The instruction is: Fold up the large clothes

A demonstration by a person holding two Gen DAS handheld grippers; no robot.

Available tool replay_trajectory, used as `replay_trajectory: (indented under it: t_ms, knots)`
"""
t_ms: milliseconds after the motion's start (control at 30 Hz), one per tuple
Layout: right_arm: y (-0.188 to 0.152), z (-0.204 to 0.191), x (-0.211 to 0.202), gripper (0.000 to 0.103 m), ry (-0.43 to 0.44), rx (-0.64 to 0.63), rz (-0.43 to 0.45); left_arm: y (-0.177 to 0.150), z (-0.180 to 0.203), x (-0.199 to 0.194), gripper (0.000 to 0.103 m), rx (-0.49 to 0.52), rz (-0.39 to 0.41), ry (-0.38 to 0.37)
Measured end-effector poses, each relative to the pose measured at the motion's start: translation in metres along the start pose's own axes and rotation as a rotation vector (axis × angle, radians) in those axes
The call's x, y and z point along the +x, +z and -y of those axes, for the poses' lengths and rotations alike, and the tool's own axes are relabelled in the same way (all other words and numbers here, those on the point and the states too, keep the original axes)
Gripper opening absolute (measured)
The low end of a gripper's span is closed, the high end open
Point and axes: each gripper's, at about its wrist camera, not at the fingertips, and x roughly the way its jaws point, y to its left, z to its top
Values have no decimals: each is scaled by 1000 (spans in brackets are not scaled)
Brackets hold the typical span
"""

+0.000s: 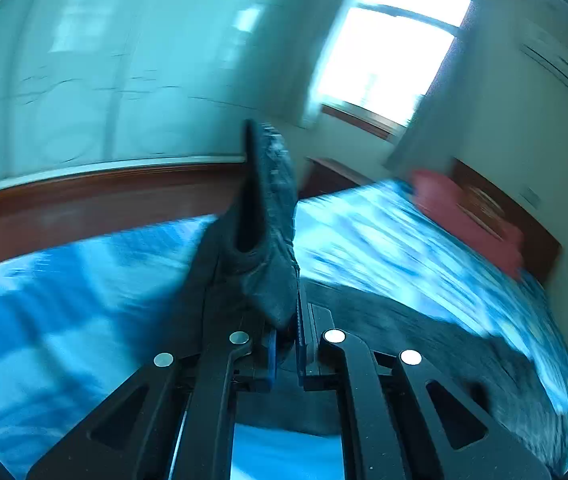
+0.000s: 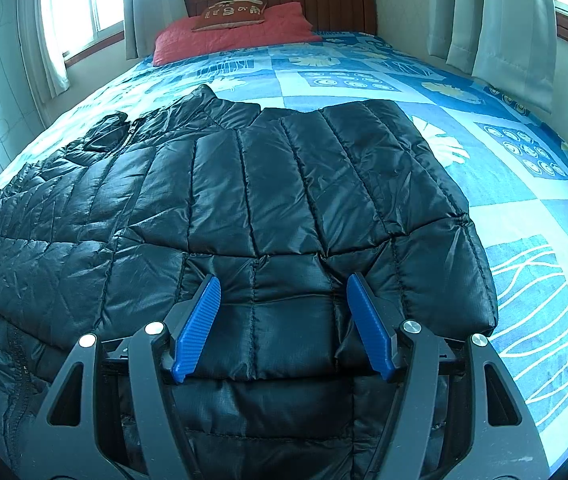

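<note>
A black quilted puffer jacket (image 2: 268, 184) lies spread on the bed with a blue patterned cover (image 2: 524, 208), one side folded over its middle. My right gripper (image 2: 284, 320) is open, its blue pads (image 2: 200, 328) low over the jacket's near hem, holding nothing. My left gripper (image 1: 286, 354) is shut on a dark piece of the jacket (image 1: 272, 240), which sticks up between the jaws above the bed. The left wrist view is blurred by motion; more of the jacket (image 1: 424, 332) shows at lower right.
A red pillow (image 2: 236, 32) with a brown cushion (image 2: 230, 14) lies at the wooden headboard (image 2: 336, 4). Windows with curtains (image 2: 516, 28) stand on both sides. A wardrobe with glass doors (image 1: 104, 80) and a wooden bed rail (image 1: 84, 200) fill the left wrist view.
</note>
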Motion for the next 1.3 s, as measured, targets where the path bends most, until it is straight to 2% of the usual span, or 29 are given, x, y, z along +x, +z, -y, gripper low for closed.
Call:
replay_trajectory:
  t_ms: [233,333,500,600,700,867,1000,1033,1067,1133,1167,1200,1300]
  knots:
    - [-1,1,2,67,11,8,6,-54,146,-9,6,195,-101,-207]
    - [0,1,2,67,15,10,7,-81,197,-17,6,275,-131,-276]
    - [-1,2,2,68,29,20,12,-116,264,-25,6,349,-187,-375]
    - [-2,2,2,69,34,22,14,-145,291,-25,7,415,-230,-404]
    - [-2,1,2,70,36,21,15,-170,305,-16,7,454,-281,-390]
    - [-2,1,3,71,39,22,16,-198,307,-7,8,489,-343,-363]
    - [-3,0,3,72,42,23,17,-208,316,-10,10,521,-355,-361]
    - [-3,0,3,72,41,23,17,-207,316,-11,13,523,-359,-366]
    - [-3,0,3,72,41,23,17,-206,316,-13,20,519,-362,-370]
    - [-3,0,3,72,39,21,16,-204,315,-16,40,504,-374,-379]
    - [-3,0,3,72,38,20,15,-203,315,-18,58,496,-376,-384]
    - [-3,0,3,72,36,18,15,-202,314,-21,64,489,-367,-387]
    - [-3,-1,3,72,38,19,13,-200,316,-27,65,506,-371,-402]
